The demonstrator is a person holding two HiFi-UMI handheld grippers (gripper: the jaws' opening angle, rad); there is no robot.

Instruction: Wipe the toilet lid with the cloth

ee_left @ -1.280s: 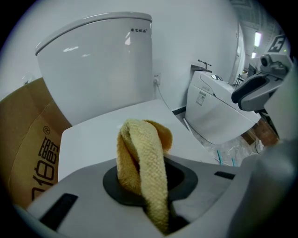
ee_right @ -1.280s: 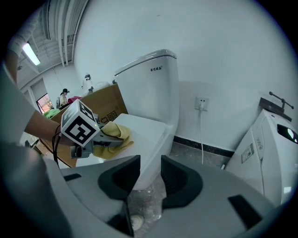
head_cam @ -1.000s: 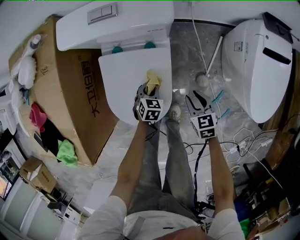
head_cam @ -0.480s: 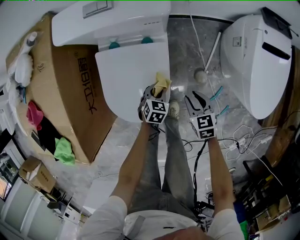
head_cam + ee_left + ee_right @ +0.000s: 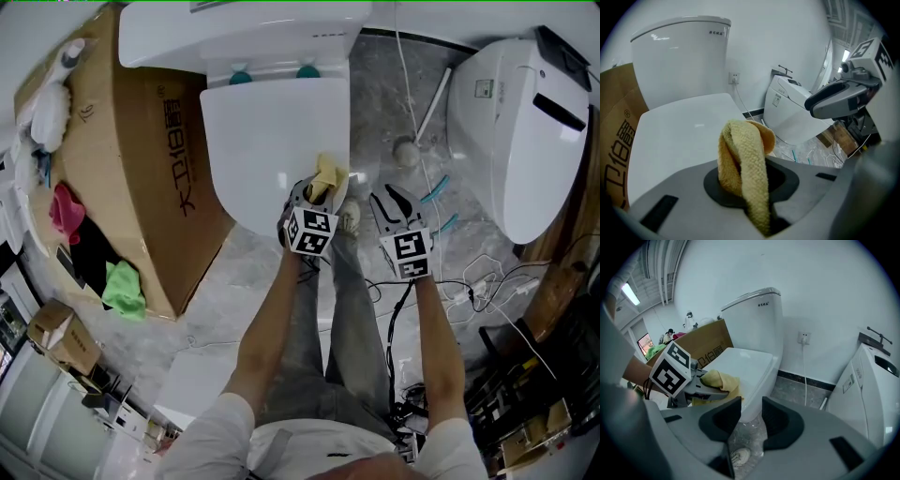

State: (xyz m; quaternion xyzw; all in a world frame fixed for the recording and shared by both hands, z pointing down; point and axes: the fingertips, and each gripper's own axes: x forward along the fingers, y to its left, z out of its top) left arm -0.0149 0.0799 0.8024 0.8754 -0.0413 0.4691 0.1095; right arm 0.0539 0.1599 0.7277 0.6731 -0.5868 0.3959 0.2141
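While yellow terry cloth (image 5: 745, 154) is clamped by left gripper (image 5: 314, 195) at white plastic toilet lid's (image 5: 262, 141) 4 o'clock edge, right gripper (image 5: 746, 420) is held narrowly parted.

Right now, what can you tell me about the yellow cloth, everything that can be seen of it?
The cloth is pale yellow, with a coarse, waffle-like weave, and looks soft. It is bunched into a folded loop that stands up out of the left gripper, which is shut on its lower part. It sits over the front right edge of the white toilet lid; whether it presses on the lid cannot be told.
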